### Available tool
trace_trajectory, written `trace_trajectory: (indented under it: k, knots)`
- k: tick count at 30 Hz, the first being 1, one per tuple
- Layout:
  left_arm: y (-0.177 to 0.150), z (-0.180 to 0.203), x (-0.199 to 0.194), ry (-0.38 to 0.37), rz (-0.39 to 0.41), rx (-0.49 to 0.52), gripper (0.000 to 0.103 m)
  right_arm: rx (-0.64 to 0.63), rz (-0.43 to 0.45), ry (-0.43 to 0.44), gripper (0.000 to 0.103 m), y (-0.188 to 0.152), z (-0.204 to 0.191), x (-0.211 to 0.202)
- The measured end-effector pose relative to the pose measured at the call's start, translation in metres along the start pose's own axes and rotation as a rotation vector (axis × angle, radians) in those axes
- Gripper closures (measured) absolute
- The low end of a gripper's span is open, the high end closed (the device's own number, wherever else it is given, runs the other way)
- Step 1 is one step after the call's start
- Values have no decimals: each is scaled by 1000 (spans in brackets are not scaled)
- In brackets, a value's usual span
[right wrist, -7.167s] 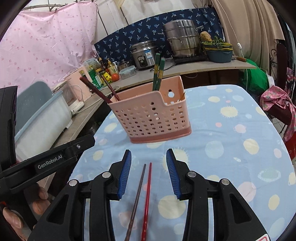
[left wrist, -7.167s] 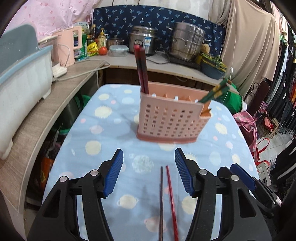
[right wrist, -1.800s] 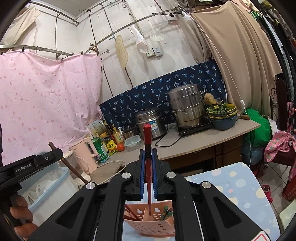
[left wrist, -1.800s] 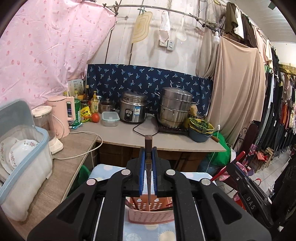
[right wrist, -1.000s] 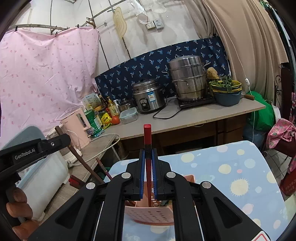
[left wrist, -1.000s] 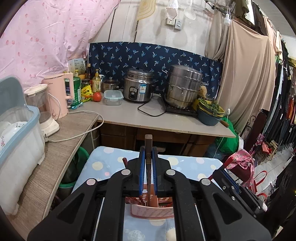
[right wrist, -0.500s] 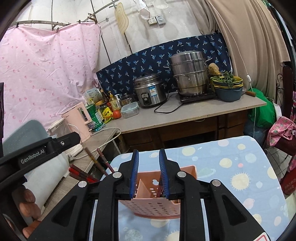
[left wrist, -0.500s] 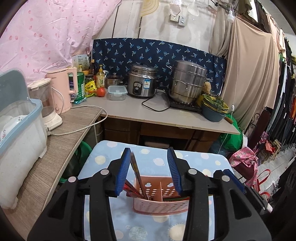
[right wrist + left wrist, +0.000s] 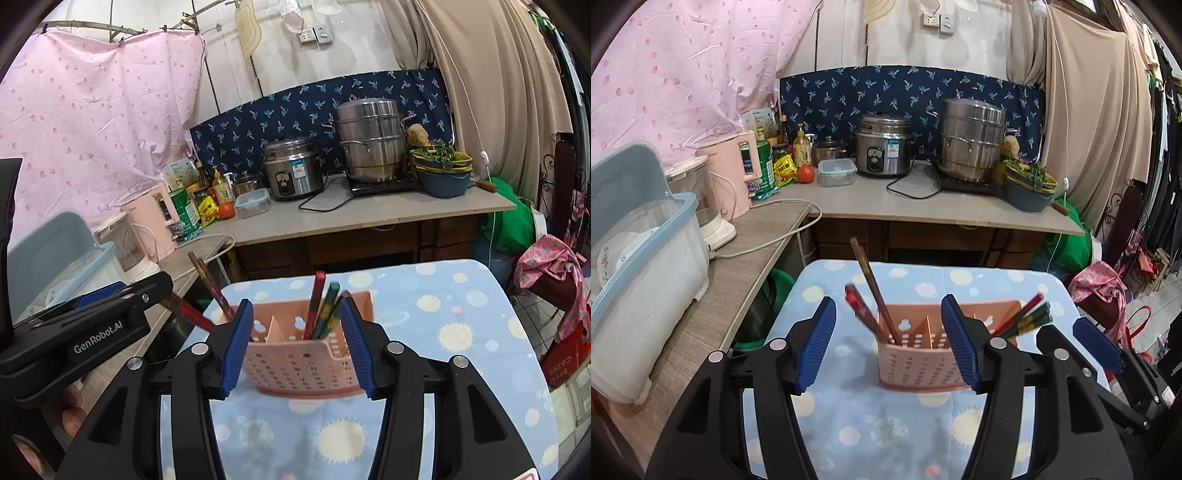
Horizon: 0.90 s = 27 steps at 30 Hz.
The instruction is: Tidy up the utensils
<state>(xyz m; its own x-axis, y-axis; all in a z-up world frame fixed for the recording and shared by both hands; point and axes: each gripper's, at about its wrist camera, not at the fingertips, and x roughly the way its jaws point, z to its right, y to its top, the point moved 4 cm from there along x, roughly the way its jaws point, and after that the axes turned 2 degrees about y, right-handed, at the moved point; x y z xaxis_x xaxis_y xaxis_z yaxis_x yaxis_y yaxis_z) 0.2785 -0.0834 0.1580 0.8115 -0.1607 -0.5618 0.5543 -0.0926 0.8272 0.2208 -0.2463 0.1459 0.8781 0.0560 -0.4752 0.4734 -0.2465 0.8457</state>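
Observation:
A pink perforated utensil holder (image 9: 919, 363) stands on the blue spotted table (image 9: 871, 428). Brown and red chopsticks (image 9: 873, 288) lean out of its left compartment; red and green chopsticks (image 9: 1025, 317) lean out of its right end. My left gripper (image 9: 888, 345) is open and empty, above and in front of the holder. In the right wrist view the holder (image 9: 295, 363) shows between the jaws of my right gripper (image 9: 295, 349), which is open and empty. The red and green chopsticks (image 9: 323, 308) stand in it. The left gripper's body (image 9: 85, 336) shows at the left.
A wooden counter (image 9: 942, 206) behind the table holds a rice cooker (image 9: 882, 149), a steel steamer pot (image 9: 971, 138), a pink kettle (image 9: 729, 173) and bottles. A blue-rimmed dish bin (image 9: 639, 280) stands on the left counter. Clothes hang at the right.
Both grippers held a chopstick over the holder, then opened; the brown one now leans in the left compartment and the red one in the right. Both grippers have opened wider and drawn back.

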Motion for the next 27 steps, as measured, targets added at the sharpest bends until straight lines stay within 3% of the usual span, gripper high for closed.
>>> trace_trajectory:
  k: [27]
  knots:
    - [-88, -3, -13, 61, -132, 22, 20, -43, -119, -117, 32, -65, 11, -26]
